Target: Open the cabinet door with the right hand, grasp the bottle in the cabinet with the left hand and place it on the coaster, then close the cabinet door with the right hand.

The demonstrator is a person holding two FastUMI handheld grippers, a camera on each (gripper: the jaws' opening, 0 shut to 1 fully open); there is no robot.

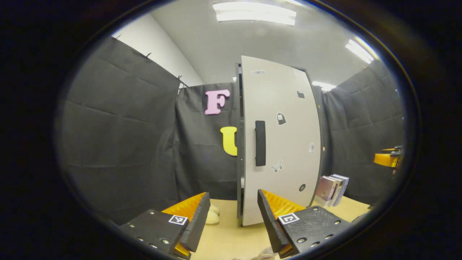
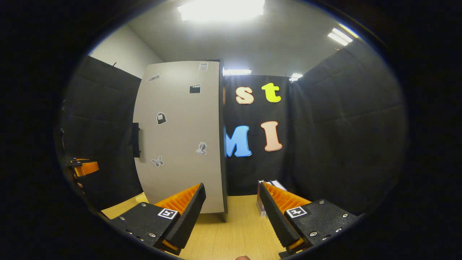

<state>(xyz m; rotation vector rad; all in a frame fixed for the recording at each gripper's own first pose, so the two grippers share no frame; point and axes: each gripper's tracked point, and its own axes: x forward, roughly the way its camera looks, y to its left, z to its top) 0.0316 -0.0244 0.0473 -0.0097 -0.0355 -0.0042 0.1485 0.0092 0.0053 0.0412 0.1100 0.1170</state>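
The cabinet [image 1: 278,141] stands upright on the wooden table [image 1: 231,238], its long axis vertical, a tall pale box with dark edges. Its door [image 1: 285,151] is shut flat against the front and faces the left gripper view almost head-on. A dark bar handle [image 1: 260,143] runs vertically down the door, close to the door's left edge in that view, and small stickers dot the panel. The bottle cannot be seen.

In the right gripper view the same cabinet door [image 2: 180,141] is seen at an angle, with the handle [image 2: 136,140] sticking out at the far left edge of the panel.

The left gripper [image 1: 233,216] sits in front of the cabinet, its fingers spread wide with nothing between them, aimed at the lower part of the door below the handle. The right gripper [image 2: 231,213] is also spread wide and empty, pointing past the cabinet's right edge toward the table.

A few books [image 1: 332,189] lean just to the right of the cabinet base in the left gripper view. A small pale object [image 1: 212,216] lies on the table to the left of the cabinet base, too small to identify.
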